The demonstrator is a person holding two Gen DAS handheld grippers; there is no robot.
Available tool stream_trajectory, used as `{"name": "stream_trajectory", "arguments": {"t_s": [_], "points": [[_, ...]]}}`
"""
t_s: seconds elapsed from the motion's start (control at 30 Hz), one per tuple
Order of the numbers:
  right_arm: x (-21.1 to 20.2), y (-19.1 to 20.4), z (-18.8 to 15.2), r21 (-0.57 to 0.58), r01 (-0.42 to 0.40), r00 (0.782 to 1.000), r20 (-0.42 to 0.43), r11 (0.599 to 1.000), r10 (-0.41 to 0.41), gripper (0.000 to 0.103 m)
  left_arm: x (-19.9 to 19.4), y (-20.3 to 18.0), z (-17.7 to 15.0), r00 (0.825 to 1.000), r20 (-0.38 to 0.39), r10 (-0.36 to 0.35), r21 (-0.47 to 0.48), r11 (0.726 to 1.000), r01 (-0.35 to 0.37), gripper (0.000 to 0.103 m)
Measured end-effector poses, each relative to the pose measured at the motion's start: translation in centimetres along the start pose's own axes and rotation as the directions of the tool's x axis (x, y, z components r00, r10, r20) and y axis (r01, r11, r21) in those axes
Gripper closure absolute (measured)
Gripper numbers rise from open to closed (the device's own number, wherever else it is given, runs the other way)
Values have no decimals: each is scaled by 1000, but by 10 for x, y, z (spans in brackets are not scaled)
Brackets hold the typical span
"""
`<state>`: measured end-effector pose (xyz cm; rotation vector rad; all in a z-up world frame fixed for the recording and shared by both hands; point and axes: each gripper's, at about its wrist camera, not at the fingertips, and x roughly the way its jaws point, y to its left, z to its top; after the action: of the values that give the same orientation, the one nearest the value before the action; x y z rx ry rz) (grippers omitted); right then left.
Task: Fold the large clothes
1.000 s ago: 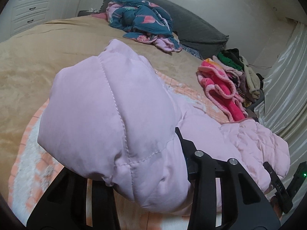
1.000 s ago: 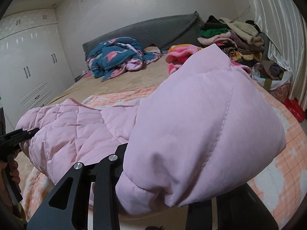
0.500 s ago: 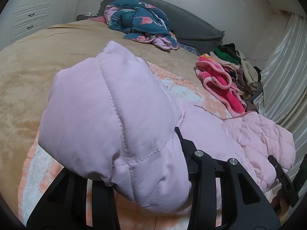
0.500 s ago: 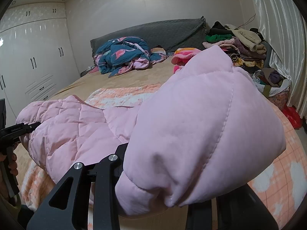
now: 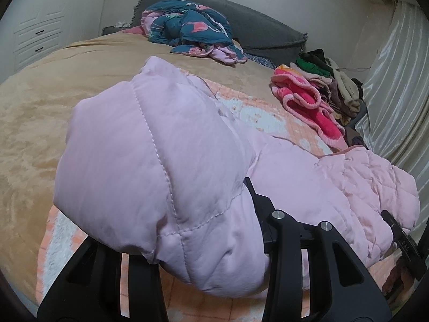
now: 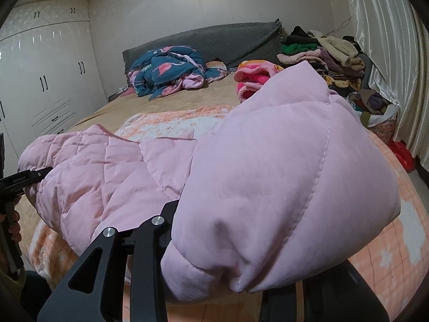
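Jacket point(image 5: 166, 177) in both our grippers.
It is puffy, soft and light; our left gripper point(image 5: 203, 276) and right gripper point(image 6: 230, 276) fingers squeeze its corners.

You hold a pink jacket point(image 5: 161, 166) of smooth, faintly sheened quilted cloth, its stitched seams raised. Both grippers, left point(image 5: 203, 244) and right point(image 6: 228, 241), are matt black plastic with bright metal bolts. Under the jacket, the bed cover point(image 5: 40, 112) is tan plush velvet and the blanket point(image 6: 171, 123) is fuzzy. Beyond the jacket, your wardrobe point(image 6: 48, 75) looks glossy white, and the curtain point(image 6: 388, 53) is shiny satin.
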<state>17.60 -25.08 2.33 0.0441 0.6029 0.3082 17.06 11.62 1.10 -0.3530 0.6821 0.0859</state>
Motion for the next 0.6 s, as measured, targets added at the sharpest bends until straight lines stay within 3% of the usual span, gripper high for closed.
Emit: {"name": "stream_trajectory", "arguments": {"t_s": [0.6], "points": [[11,-27,-12,80,-2,996,-86,997,9,69,-13,4,-43,999,-31,39,56,998,-37,69]]}}
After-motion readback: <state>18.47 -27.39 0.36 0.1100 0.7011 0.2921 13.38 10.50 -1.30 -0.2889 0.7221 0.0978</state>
